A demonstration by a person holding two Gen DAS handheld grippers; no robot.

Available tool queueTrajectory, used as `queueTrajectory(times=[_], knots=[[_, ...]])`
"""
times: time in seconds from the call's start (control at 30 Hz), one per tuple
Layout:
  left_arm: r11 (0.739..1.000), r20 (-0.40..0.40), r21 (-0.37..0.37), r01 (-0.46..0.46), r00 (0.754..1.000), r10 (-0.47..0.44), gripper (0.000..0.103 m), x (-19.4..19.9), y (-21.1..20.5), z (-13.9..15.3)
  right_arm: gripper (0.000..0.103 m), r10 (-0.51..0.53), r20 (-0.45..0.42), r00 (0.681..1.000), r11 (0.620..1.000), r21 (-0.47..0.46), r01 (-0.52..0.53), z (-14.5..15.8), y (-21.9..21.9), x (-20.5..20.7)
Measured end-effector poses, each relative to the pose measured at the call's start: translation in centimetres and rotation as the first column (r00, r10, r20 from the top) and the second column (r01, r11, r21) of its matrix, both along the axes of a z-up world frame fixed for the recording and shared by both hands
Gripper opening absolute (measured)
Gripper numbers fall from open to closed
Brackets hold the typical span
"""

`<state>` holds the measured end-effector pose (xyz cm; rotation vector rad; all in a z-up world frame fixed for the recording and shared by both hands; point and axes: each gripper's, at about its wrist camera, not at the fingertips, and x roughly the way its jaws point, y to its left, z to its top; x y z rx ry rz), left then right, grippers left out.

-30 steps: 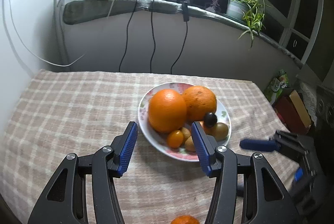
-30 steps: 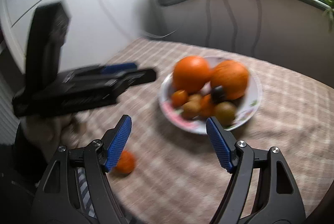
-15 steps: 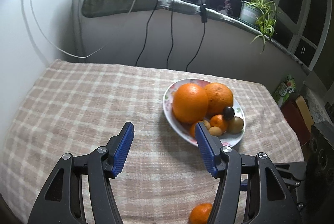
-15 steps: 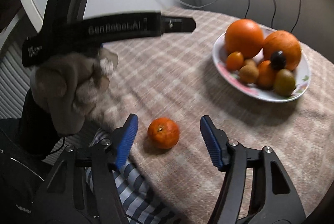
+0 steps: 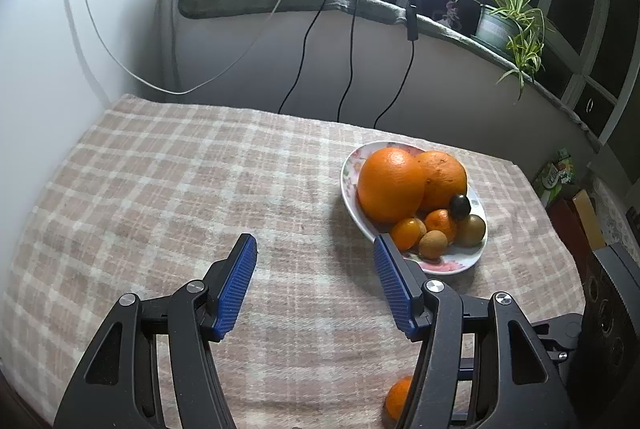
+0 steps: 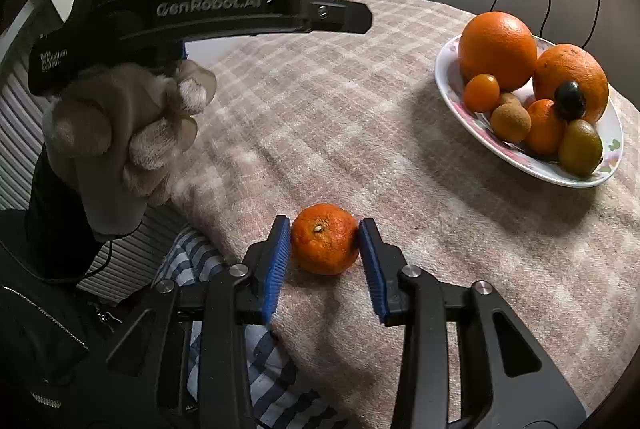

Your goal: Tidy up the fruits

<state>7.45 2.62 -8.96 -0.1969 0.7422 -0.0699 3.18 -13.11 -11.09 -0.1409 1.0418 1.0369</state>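
My right tool (image 6: 324, 243) sits low over the surface (image 6: 360, 117), its ribbed blue pads (image 6: 276, 265) set on either side of a dimpled, slightly flattened mandarin (image 6: 325, 239); the pads look to be just touching the peel, though I cannot tell whether they are truly clamped; the mandarin rests near the front edge of the checked, woolly beige cloth (image 5: 168, 189); my left tool (image 5: 316, 285) hangs above bare cloth with its pads (image 5: 236, 285) wide apart and nothing between them; well apart from the mandarin stands a shallow floral plate (image 6: 452, 85), glossy and oval, heaped with two big round oranges (image 6: 498, 49), smaller orange fruits, brownish egg-shaped ones and one dark glossy berry (image 6: 570, 99).
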Motion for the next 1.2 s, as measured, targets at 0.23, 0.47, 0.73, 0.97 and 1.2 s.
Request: queueTrajectory(times=[0.23, 0.47, 0.73, 0.97, 1.2], knots=[[1.000, -0.001, -0.002, -0.001, 1.000, 0.001, 0.060, -0.1, 0.1, -0.1, 0.036, 0.000, 0.015, 1.000, 1.000, -0.003, 0.000, 0.0, 0.1, 0.2], [1.000, 0.001, -0.011, -0.010, 1.000, 0.010, 0.060, -0.3, 0.4, -0.1, 0.035, -0.062, 0.053, 0.997, 0.998, 0.022, 0.061, 1.4, -1.1, 1.5], [1.000, -0.011, -0.011, 0.009, 1.000, -0.009, 0.060, -0.5, -0.2, -0.5, 0.035, -0.153, 0.124, 0.980, 0.988, 0.036, 0.150, 3.4, -2.2, 4.1], [1.000, -0.014, -0.017, 0.017, 1.000, -0.018, 0.060, -0.5, -0.6, -0.6, 0.035, -0.224, 0.213, 0.951, 0.974, 0.026, 0.224, 4.3, -2.4, 7.1], [0.999, -0.013, -0.020, 0.031, 0.999, -0.032, 0.060, -0.5, -1.0, -0.5, 0.035, -0.239, 0.278, 0.930, 0.968, -0.005, 0.250, 3.9, -1.4, 9.2]])
